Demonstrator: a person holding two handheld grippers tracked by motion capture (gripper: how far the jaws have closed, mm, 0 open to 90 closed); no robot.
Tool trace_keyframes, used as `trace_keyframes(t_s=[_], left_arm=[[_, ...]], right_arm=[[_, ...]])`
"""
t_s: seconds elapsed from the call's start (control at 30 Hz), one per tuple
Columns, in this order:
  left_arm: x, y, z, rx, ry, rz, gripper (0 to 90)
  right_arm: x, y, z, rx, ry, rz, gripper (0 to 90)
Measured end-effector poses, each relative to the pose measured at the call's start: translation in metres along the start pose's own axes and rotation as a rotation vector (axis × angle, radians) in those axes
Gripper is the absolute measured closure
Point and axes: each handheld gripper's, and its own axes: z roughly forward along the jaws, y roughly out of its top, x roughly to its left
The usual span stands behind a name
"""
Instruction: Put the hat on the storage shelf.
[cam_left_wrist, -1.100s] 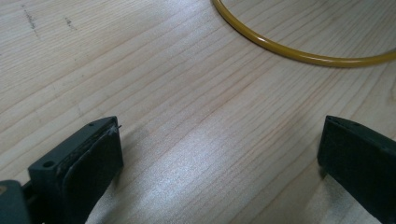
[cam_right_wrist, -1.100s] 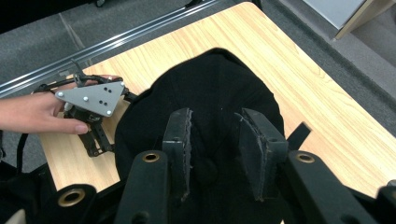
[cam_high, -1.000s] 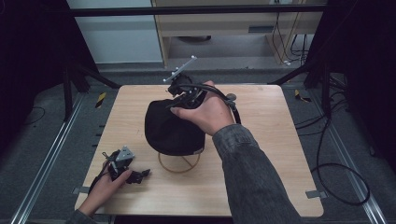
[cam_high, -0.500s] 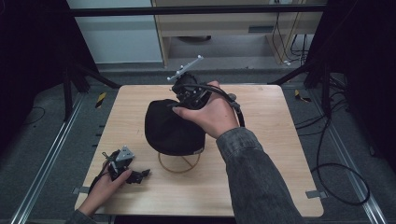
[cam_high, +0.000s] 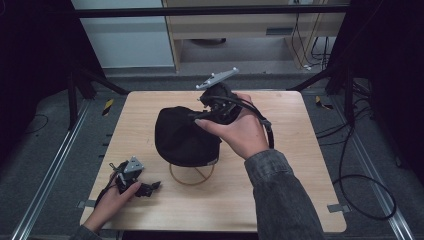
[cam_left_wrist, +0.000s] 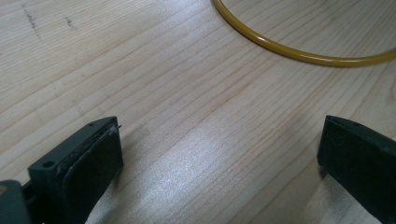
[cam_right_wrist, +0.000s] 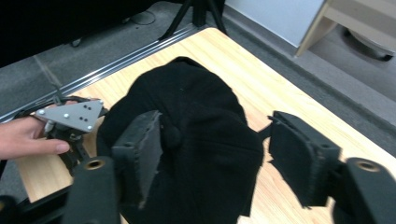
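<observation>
A black cap (cam_high: 182, 137) sits over a yellow ring stand (cam_high: 192, 176) in the middle of the wooden table (cam_high: 290, 165). My right gripper (cam_high: 201, 116) hovers over the cap's far right side, held in a hand, with a grey plate on top. In the right gripper view its jaws (cam_right_wrist: 215, 135) stand open above the cap (cam_right_wrist: 196, 107), with nothing between them. My left gripper (cam_high: 152, 186) rests low on the table at the front left, open (cam_left_wrist: 219, 140) over bare wood, and the yellow ring (cam_left_wrist: 299, 55) curves just ahead of it.
The table's front-left edge lies close to the left hand (cam_high: 107, 202). Metal floor rails (cam_high: 45, 185) run along both sides of the table. Cables (cam_high: 360, 165) trail on the floor at the right. A cabinet (cam_high: 240, 25) stands beyond the far edge.
My right gripper has shifted a little to the right above the cap. The left gripper and the cap have stayed in place.
</observation>
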Motion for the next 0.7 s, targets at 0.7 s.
trace_keyframes(t_s=[0.7], left_arm=[[0.0,0.0,0.0,0.001,0.001,-0.001,0.0]], right_arm=[[-0.037,-0.054,-0.039,-0.051,-0.157,0.078,5.6]])
